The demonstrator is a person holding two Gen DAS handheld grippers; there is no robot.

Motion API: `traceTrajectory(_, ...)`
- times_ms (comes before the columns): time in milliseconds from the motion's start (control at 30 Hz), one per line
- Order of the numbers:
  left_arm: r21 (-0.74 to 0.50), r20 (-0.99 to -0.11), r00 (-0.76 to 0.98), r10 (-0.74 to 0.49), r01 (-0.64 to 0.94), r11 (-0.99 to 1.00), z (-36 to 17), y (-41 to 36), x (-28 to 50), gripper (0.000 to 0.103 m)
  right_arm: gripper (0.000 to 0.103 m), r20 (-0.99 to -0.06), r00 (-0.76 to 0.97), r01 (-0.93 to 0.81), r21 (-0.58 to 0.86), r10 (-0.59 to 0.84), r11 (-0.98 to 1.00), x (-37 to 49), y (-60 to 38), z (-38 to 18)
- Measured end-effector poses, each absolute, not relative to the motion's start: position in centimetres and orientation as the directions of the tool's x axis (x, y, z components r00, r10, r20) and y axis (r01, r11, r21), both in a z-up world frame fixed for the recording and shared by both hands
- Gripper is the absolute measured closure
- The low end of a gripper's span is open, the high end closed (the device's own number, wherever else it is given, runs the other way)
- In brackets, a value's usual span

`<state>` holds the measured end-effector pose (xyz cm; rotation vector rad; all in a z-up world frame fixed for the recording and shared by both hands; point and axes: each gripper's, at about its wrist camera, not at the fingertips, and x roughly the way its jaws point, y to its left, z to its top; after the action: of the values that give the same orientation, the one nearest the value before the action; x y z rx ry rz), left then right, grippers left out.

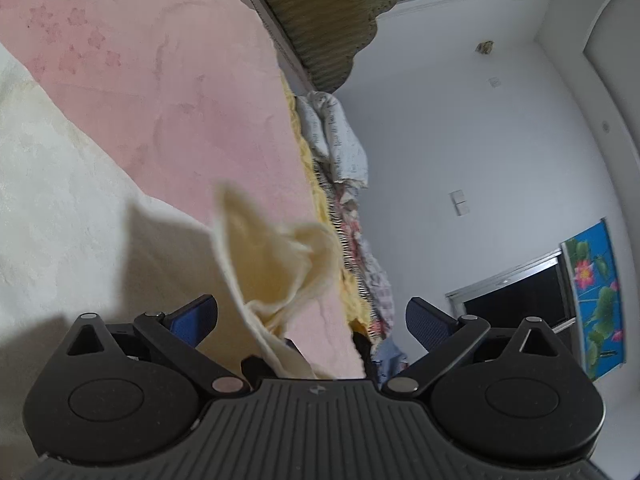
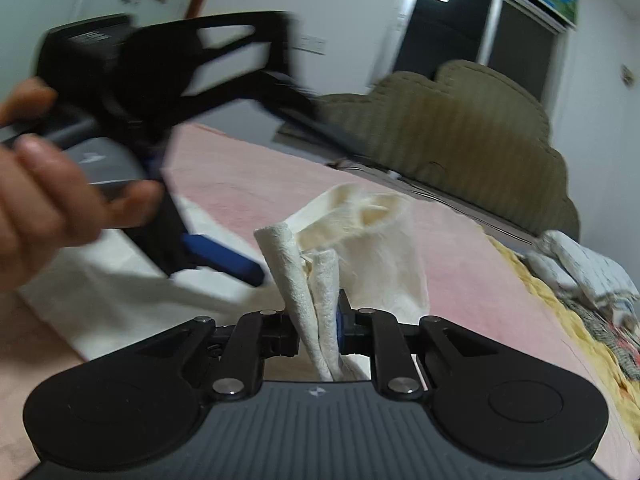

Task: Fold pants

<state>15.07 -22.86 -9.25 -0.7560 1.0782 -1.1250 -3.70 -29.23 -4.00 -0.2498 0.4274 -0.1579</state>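
Note:
Cream pants [image 1: 60,216] lie spread on the pink bed cover [image 1: 160,80]. In the left wrist view my left gripper [image 1: 312,316] is open, its blue pads [image 1: 192,316] wide apart, with a raised bunch of the pants' cloth [image 1: 276,264] standing between them. In the right wrist view my right gripper [image 2: 320,328] is shut on a bunched fold of the pants [image 2: 316,280], lifted above the bed. The left gripper [image 2: 224,260], blurred and held by a hand [image 2: 44,196], sits just left of that fold.
A padded olive headboard [image 2: 460,128] stands at the bed's far end. A yellow blanket edge [image 2: 580,320] and piled patterned clothes [image 2: 588,268] lie along the right side. White walls and dark windows [image 2: 480,28] lie beyond.

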Motion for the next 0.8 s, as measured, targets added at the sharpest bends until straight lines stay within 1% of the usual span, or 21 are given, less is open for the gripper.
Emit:
traceTrajectory(67,-0.880,-0.334,0.065,-0.940,0.335,0.336,-9.4,-23.4,15.2,0.004,0.088,-0.384,0.908,0.068,-0.263,-0.169,0.962,-3.7,-28.6,-3.9)
traceTrajectory(100,-0.868,-0.354,0.072,-0.932,0.345,0.357,-9.5,-23.6,15.2,0.011,0.088,-0.380,0.911,0.054,-0.270,-0.158,0.961,-3.8,-28.2,-3.9)
traceTrajectory(133,-0.850,-0.377,0.077,-0.923,0.366,0.378,-9.5,-23.7,15.1,0.028,0.088,-0.374,0.915,0.039,-0.290,-0.151,0.956,-3.8,-27.6,-3.9)
traceTrajectory(167,-0.819,-0.411,0.085,-0.908,0.403,0.408,-9.3,-23.9,15.1,0.038,0.088,-0.370,0.917,0.027,-0.317,-0.150,0.948,-3.8,-27.1,-4.1)
traceTrajectory(200,-0.770,-0.458,0.113,-0.882,0.445,0.457,-8.9,-23.9,14.9,0.052,0.088,-0.370,0.916,0.017,-0.348,-0.154,0.937,-3.7,-26.6,-4.3)
traceTrajectory(233,-0.711,-0.496,0.157,-0.854,0.491,0.504,-8.6,-23.8,14.6,0.063,0.088,-0.374,0.914,0.011,-0.369,-0.160,0.929,-3.6,-26.1,-4.6)
traceTrajectory(300,-0.594,-0.538,0.242,-0.807,0.570,0.568,-7.8,-23.5,14.0,0.072,0.088,-0.387,0.908,0.002,-0.377,-0.159,0.926,-3.2,-25.4,-5.0)
traceTrajectory(367,-0.516,-0.554,0.297,-0.778,0.611,0.600,-7.3,-22.9,13.5,0.079,0.088,-0.393,0.907,-0.009,-0.374,-0.150,0.927,-2.7,-24.7,-5.0)
traceTrajectory(400,-0.487,-0.557,0.317,-0.767,0.623,0.612,-7.0,-22.5,13.4,0.082,0.088,-0.395,0.907,-0.016,-0.375,-0.144,0.927,-2.4,-24.2,-5.0)
traceTrajectory(500,-0.410,-0.567,0.370,-0.736,0.648,0.642,-6.3,-20.8,13.4,0.084,0.087,-0.399,0.910,-0.046,-0.369,-0.114,0.928,-1.3,-22.7,-4.7)
traceTrajectory(600,-0.321,-0.586,0.433,-0.685,0.652,0.687,-5.3,-18.5,13.4,0.084,0.087,-0.401,0.914,-0.089,-0.352,-0.064,0.932,-0.2,-21.1,-4.4)
traceTrajectory(733,-0.165,-0.596,0.539,-0.595,0.643,0.748,-4.6,-16.3,13.4,0.083,0.087,-0.399,0.917,-0.160,-0.338,0.013,0.927,1.7,-18.5,-4.3)
traceTrajectory(800,-0.118,-0.600,0.571,-0.560,0.629,0.768,-4.8,-15.3,13.4,0.083,0.087,-0.399,0.916,-0.190,-0.328,0.047,0.925,2.5,-17.2,-4.4)
